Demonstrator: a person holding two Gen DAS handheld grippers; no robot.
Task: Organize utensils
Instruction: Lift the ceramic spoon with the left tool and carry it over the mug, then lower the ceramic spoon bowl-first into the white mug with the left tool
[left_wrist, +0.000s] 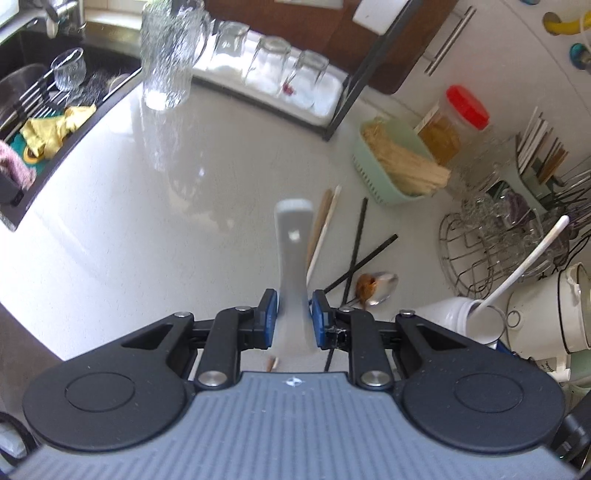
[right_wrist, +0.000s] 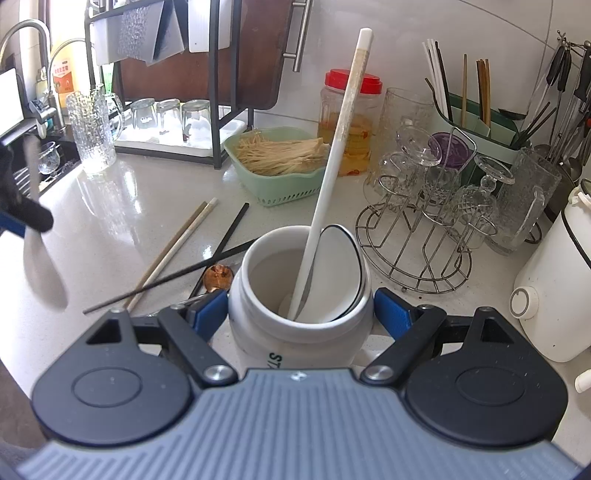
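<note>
My left gripper (left_wrist: 293, 306) is shut on the handle of a grey ceramic spoon (left_wrist: 293, 240) and holds it above the counter. The right wrist view shows that gripper (right_wrist: 22, 218) at the far left, with the spoon's bowl (right_wrist: 44, 269) hanging below it. My right gripper (right_wrist: 301, 314) is shut on a white jar (right_wrist: 243, 266), which holds a long white stick (right_wrist: 332, 166) and a black-rimmed white spoon (right_wrist: 343, 258). On the counter beside the jar lie a beige and white chopstick pair (right_wrist: 173, 247), two crossed black chopsticks (right_wrist: 221, 243) and a copper-bowled metal spoon (right_wrist: 218, 276).
A green basket of wooden sticks (right_wrist: 280, 162) and a red-lidded jar (right_wrist: 351, 110) stand behind the loose utensils. A wire rack of glasses (right_wrist: 424, 229), a green utensil holder (right_wrist: 480, 122) and a white appliance (right_wrist: 554, 288) crowd the right. A glass pitcher (right_wrist: 94, 129) and the sink (left_wrist: 37, 110) are at left.
</note>
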